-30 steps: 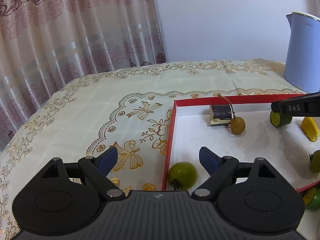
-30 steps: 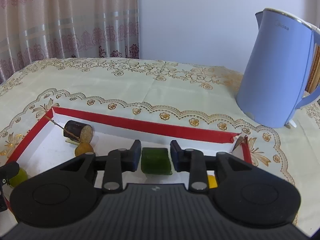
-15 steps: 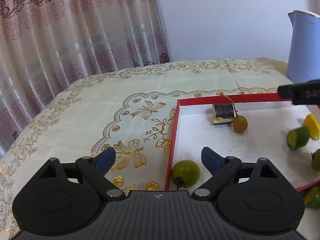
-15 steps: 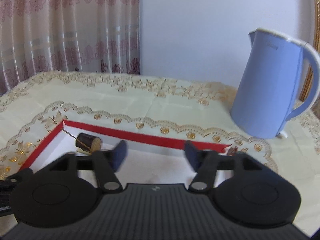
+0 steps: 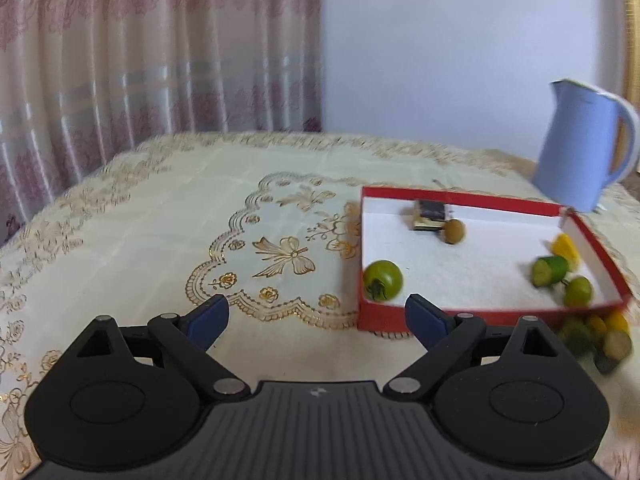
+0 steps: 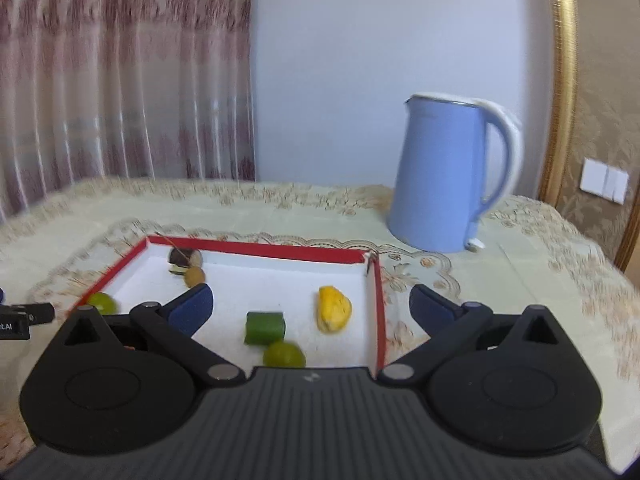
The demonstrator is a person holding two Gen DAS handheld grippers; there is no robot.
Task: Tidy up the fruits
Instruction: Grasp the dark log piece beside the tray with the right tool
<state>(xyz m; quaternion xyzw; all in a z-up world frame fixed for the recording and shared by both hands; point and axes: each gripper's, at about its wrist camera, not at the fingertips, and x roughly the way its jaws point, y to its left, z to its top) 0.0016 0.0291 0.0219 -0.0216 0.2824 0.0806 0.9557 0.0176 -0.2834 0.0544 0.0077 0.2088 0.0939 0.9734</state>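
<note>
A red box [image 5: 460, 199] [image 6: 256, 249] with a white floor lies on the tablecloth. In it are a green tomato [image 5: 383, 280] [image 6: 101, 303], a dark chunk [image 5: 430, 214] [image 6: 184, 259], a brown longan [image 5: 454, 231] [image 6: 194, 276], a green cucumber piece [image 5: 550, 271] [image 6: 264, 327], a yellow piece [image 5: 565, 246] [image 6: 333, 309] and a small green fruit [image 5: 578, 291] [image 6: 283, 355]. My left gripper [image 5: 318, 314] is open and empty, in front of the box's near left corner. My right gripper [image 6: 312, 305] is open and empty, above the box's near edge.
A blue kettle [image 5: 580, 148] [image 6: 448, 172] stands behind the box on the right. Several green and yellow fruits [image 5: 596, 336] lie on the cloth outside the box's near right corner. A curtain [image 5: 140, 60] hangs behind the table. The left gripper's tip [image 6: 24, 316] shows at the right view's left edge.
The right gripper let go of the cucumber piece in the box, opened wide and drew back and up. The left gripper also pulled back from the box, staying open.
</note>
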